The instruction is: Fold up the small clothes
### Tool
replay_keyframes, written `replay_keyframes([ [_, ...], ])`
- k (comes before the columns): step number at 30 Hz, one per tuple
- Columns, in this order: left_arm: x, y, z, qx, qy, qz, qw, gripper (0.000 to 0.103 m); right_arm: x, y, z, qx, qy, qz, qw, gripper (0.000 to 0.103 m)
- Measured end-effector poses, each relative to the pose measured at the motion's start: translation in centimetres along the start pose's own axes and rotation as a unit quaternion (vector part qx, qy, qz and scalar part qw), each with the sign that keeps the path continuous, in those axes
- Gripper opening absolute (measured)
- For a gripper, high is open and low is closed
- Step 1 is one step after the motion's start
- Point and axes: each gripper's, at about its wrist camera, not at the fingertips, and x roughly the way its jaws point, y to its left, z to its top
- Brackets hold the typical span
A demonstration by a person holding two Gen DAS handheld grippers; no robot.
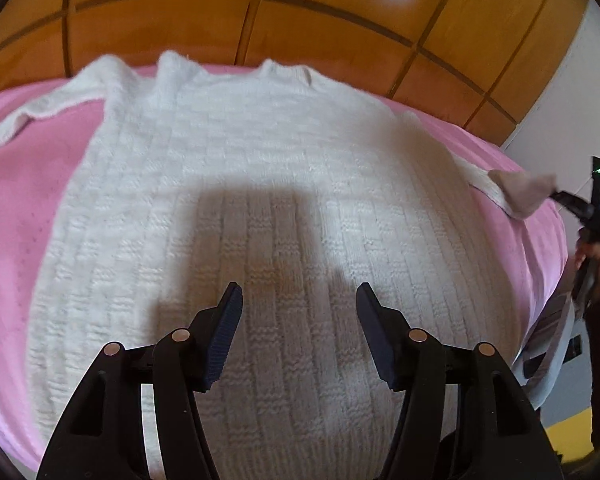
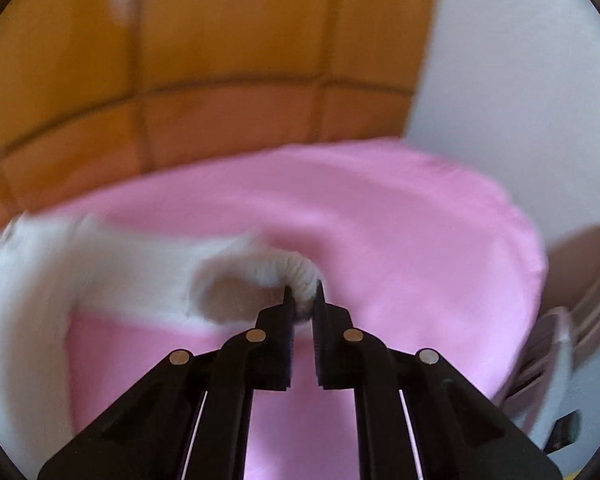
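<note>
Left wrist: white sweater (image 1: 236, 184) flat across pink bed (image 1: 16, 200), left gripper (image 1: 300, 296) spread above its hem, nothing between the fingers. Right gripper (image 2: 303, 295) clamped on sleeve cuff (image 2: 300, 276), lifted near the bed's right edge.

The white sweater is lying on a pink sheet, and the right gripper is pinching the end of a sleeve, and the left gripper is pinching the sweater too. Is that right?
Not quite. The left gripper is not pinching anything: in the left wrist view its jaws stand open above the white sweater. The rest is right: the sweater lies on the pink sheet, and the right gripper pinches the sleeve end.
</note>
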Motion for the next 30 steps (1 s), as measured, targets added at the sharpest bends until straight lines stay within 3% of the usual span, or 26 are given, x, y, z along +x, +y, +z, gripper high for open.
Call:
replay_keyframes([
  [4, -0.2, 0.0, 0.3, -0.008, -0.003, 0.005, 1.0000, 0.058, 3.3, -3.6, 2.9, 0.008, -0.007, -0.096, 0.995, 0.006],
  [6, -1.0, 0.5, 0.3, -0.011, -0.008, 0.013, 0.9998, 0.058, 5.9, -5.0, 3.3, 0.016, 0.013, -0.140, 0.990, 0.006],
  [10, -2.8, 2.3, 0.4, -0.022, -0.022, 0.044, 0.9986, 0.058, 9.4, -6.2, 2.8, 0.043, 0.047, -0.169, 0.984, 0.007],
  [12, -3.8, 3.8, 0.4, -0.030, -0.031, 0.066, 0.9969, 0.058, 9.7, -6.5, 2.1, 0.069, 0.059, -0.153, 0.984, 0.017],
  [14, -4.8, 5.4, 0.3, -0.038, -0.037, 0.087, 0.9948, 0.060, 8.5, -6.5, 1.2, 0.089, 0.054, -0.132, 0.986, 0.065],
  [15, -5.4, 6.6, 0.0, -0.044, -0.040, 0.102, 0.9930, 0.069, 7.1, -6.2, 0.6, 0.098, 0.044, -0.115, 0.988, 0.071],
  [17, -6.4, 8.5, -0.4, -0.059, -0.048, 0.125, 0.9892, 0.071, 5.3, -5.0, -0.5, 0.106, 0.041, -0.068, 0.991, 0.074],
  [19, -7.3, 10.4, -1.1, -0.073, -0.048, 0.139, 0.9864, 0.071, 3.3, -2.8, -2.0, 0.105, 0.066, 0.037, 0.992, 0.075],
  [21, -7.7, 12.2, -2.0, -0.088, -0.042, 0.152, 0.9835, 0.071, 1.0, 0.8, -4.6, 0.087, 0.110, 0.168, 0.976, 0.075],
  [22, -7.7, 12.9, -2.3, -0.097, -0.037, 0.148, 0.9835, 0.071, 0.3, 2.3, -5.6, 0.078, 0.126, 0.210, 0.966, 0.075],
  [23, -7.6, 13.7, -2.9, -0.112, -0.031, 0.135, 0.9840, 0.071, -0.9, 4.7, -7.3, 0.059, 0.153, 0.268, 0.949, 0.074],
  [25, -7.3, 14.3, -3.8, -0.123, -0.022, 0.120, 0.9850, 0.071, -2.7, 8.1, -10.0, 0.031, 0.189, 0.326, 0.926, 0.072],
  [27, -6.6, 14.5, -4.8, -0.130, -0.010, 0.105, 0.9859, 0.069, -4.5, 11.3, -12.8, -0.004, 0.220, 0.362, 0.906, 0.065],
  [28, -6.3, 14.5, -5.1, -0.133, -0.006, 0.099, 0.9861, 0.061, -5.2, 12.4, -13.8, -0.018, 0.224, 0.369, 0.902, 0.058],
  [30, -5.9, 14.0, -5.8, -0.125, -0.004, 0.093, 0.9879, 0.049, -7.3, 14.2, -15.6, -0.046, 0.220, 0.370, 0.901, 0.031],
])
